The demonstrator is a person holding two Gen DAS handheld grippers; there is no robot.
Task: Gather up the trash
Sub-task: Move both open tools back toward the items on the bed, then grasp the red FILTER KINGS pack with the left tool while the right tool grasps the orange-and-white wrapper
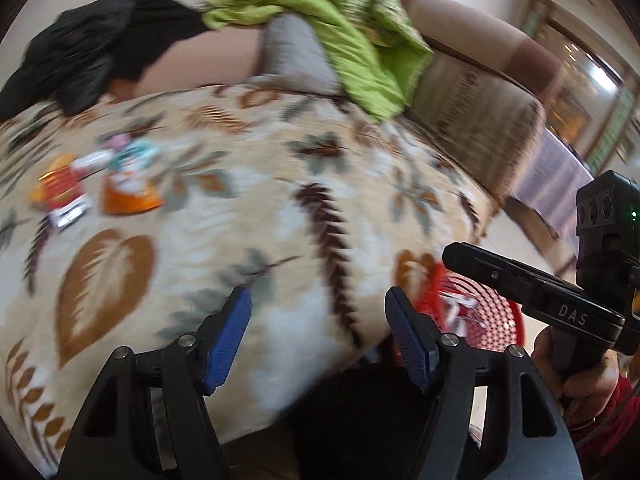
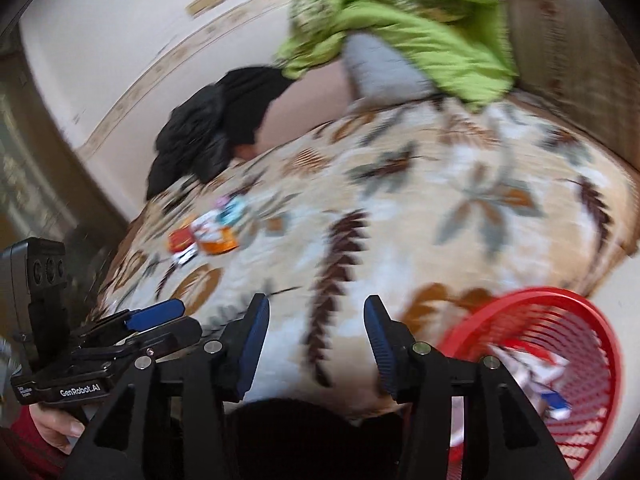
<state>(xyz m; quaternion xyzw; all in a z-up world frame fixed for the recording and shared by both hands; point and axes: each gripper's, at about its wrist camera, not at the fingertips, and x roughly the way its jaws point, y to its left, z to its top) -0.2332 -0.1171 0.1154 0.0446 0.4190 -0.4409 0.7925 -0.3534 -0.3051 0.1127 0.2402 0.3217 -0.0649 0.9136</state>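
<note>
blurred wrappers (image 1: 92, 188), red basket (image 2: 560, 344) half cut off

A: You've got a bed (image 1: 248, 208) under a leaf-print blanket (image 2: 400, 216) filling the view, all cream, brown and grey-green.

B: And behind it you see a pale wall (image 2: 100, 60) with a patterned border strip.

A: Your headboard (image 1: 472, 112) is brown, with a green cloth (image 1: 352, 40) and black clothing (image 1: 80, 48) heaped by it.

B: Bright glass panels (image 1: 592, 92) glow at your right in the left wrist view.
</note>
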